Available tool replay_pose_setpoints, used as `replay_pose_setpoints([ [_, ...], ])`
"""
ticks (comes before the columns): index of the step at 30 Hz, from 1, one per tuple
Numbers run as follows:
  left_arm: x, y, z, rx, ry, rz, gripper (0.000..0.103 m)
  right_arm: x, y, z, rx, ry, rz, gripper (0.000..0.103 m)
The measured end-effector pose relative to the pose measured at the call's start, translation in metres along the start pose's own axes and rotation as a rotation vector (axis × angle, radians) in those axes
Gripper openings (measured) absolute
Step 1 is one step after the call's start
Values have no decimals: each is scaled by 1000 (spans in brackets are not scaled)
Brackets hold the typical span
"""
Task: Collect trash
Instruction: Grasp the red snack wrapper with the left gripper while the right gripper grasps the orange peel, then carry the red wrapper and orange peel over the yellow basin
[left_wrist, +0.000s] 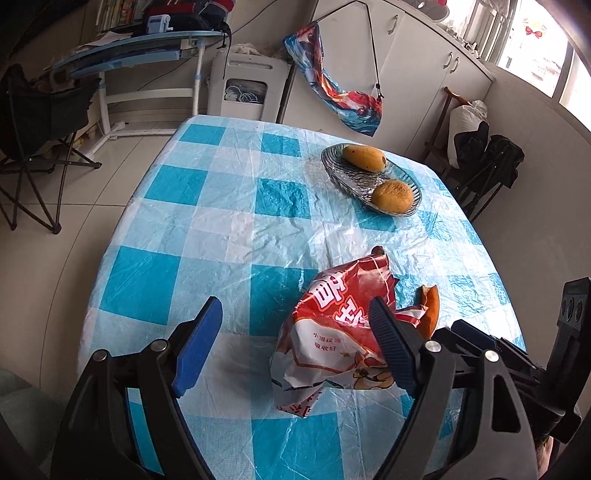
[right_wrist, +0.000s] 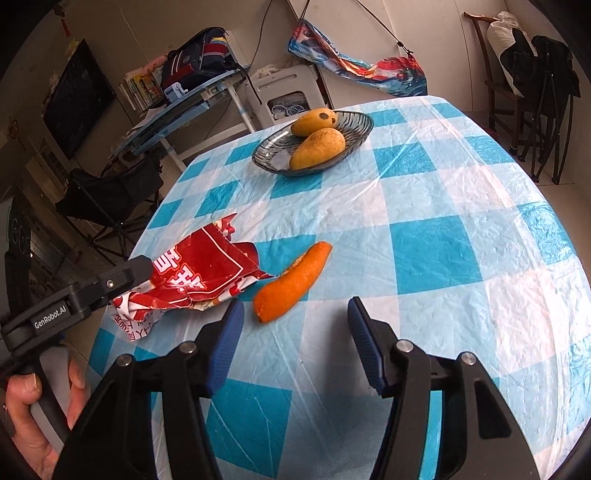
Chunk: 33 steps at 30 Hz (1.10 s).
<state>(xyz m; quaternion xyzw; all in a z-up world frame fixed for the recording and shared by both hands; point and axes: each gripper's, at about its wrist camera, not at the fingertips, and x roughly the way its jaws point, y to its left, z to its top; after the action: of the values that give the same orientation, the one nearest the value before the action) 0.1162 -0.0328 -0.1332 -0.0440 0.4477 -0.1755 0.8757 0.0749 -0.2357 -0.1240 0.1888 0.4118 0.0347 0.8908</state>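
Observation:
A crumpled red and white snack bag (left_wrist: 332, 332) lies on the blue checked tablecloth (left_wrist: 207, 236) near the front edge. An orange peel (left_wrist: 430, 308) lies just right of it. My left gripper (left_wrist: 295, 314) is open and empty, its right finger in front of the bag's right side. In the right wrist view the bag (right_wrist: 199, 277) lies left and the peel (right_wrist: 291, 282) lies just beyond my right gripper (right_wrist: 295, 314), which is open and empty. The left gripper's body (right_wrist: 74, 299) shows at the left edge beside the bag.
A glass dish (left_wrist: 343, 173) with two mangoes (left_wrist: 364, 158) stands at the table's far side; it also shows in the right wrist view (right_wrist: 273, 155). Folding chairs (left_wrist: 37, 147) stand left of the table, and a dark chair (right_wrist: 535, 92) to the right.

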Motion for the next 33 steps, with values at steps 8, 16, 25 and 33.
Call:
replay_pose_setpoints([
  [8, 16, -7, -12, 24, 67, -96, 31, 14, 7, 12, -44, 39, -32, 40],
  [16, -18, 3, -19, -13, -29, -62, 20, 3, -5, 3, -36, 37, -17, 17],
  [25, -70, -9, -35, 14, -128, -33, 20, -38, -15, -25, 52, -19, 70, 16],
  [33, -105, -6, -72, -43, -148, -22, 20, -69, -8, -48, 72, -55, 132, 16],
])
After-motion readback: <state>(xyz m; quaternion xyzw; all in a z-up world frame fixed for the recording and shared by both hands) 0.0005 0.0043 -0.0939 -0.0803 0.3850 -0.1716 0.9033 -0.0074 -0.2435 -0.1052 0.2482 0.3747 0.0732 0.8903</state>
